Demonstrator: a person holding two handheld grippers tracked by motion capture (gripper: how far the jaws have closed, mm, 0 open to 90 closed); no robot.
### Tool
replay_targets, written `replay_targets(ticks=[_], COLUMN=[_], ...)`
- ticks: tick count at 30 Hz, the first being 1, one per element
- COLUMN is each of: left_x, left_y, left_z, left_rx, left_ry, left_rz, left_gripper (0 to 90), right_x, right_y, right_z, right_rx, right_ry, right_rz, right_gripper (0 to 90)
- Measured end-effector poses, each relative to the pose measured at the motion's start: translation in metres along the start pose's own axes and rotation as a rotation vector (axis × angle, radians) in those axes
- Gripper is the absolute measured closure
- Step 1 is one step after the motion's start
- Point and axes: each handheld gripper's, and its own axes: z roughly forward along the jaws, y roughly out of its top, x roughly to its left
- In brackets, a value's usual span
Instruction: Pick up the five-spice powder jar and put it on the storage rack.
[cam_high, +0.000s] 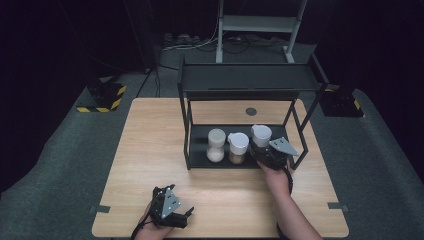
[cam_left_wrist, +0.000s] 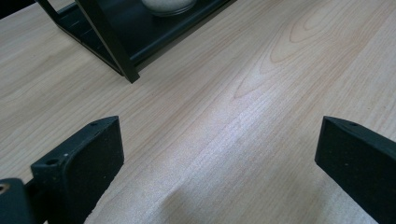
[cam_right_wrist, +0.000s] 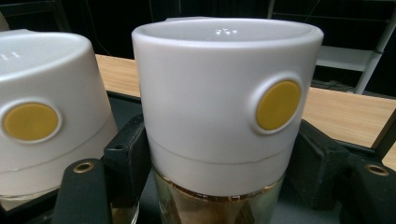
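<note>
Two hand-held grippers (cam_high: 186, 216) (cam_high: 261, 152), three jars (cam_high: 239, 148)

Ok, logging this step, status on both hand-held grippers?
Left hand-held gripper open over bare table. Right hand-held gripper shut on right-hand jar, low shelf. Neighbour jar close alongside.

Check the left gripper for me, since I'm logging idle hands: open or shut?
Open. The left gripper shows its two black jaws far apart with bare wooden table between them, holding nothing.
</note>
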Motion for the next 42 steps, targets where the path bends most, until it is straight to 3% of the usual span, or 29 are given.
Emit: replay_targets(ticks=[19,42], left_x=[0.0004,-0.0001], left_y=[0.0,0.0], left_z=[0.0,0.0], left_rx=[0.0,-0.001], left_ry=[-0.003,0.0], left_rz=[-0.002,0.001], left_gripper=[1.3,1.3], right_x=[0.0005,0.0001], right_y=[-0.0037,-0.0099], right_z=[0.0043,-0.0007], right_rx=[0.015,-0.006], right_ry=[-0.009,-0.005], right_rz=[0.0,-0.004], right_gripper=[30.2,29.9])
